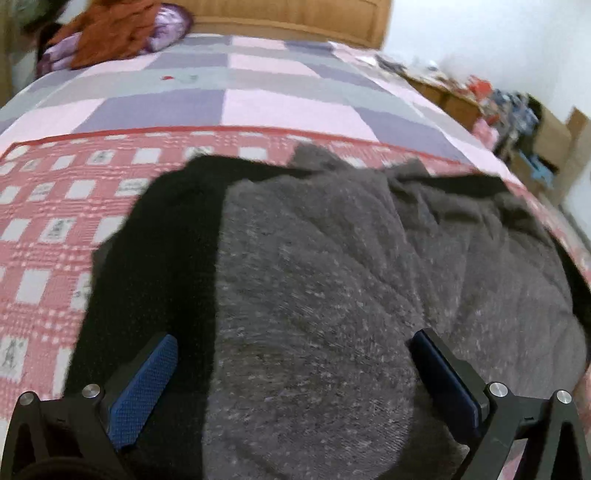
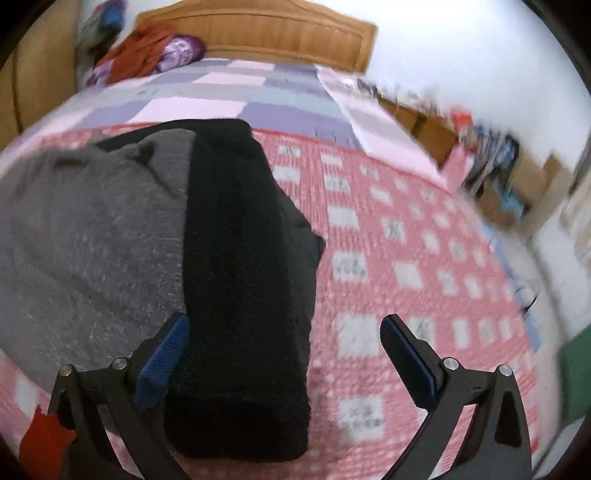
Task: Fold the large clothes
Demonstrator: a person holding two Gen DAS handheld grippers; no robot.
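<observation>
A large garment lies on the bed, grey fleece (image 1: 332, 266) with black parts (image 1: 166, 236). In the right wrist view its grey body (image 2: 85, 236) is at the left and a black sleeve (image 2: 243, 266) runs down the middle. My left gripper (image 1: 291, 354) is open just above the grey fleece, with nothing between its blue pads. My right gripper (image 2: 284, 339) is open, its left pad (image 2: 162, 358) beside the black sleeve's edge and its right pad over the bedspread.
The bed has a red and white checked spread (image 2: 406, 258) over a pink and purple quilt (image 1: 236, 96). An orange cloth and purple pillow (image 1: 118, 33) lie by the wooden headboard (image 2: 266, 33). Cluttered boxes and shelves (image 1: 524, 122) stand right of the bed.
</observation>
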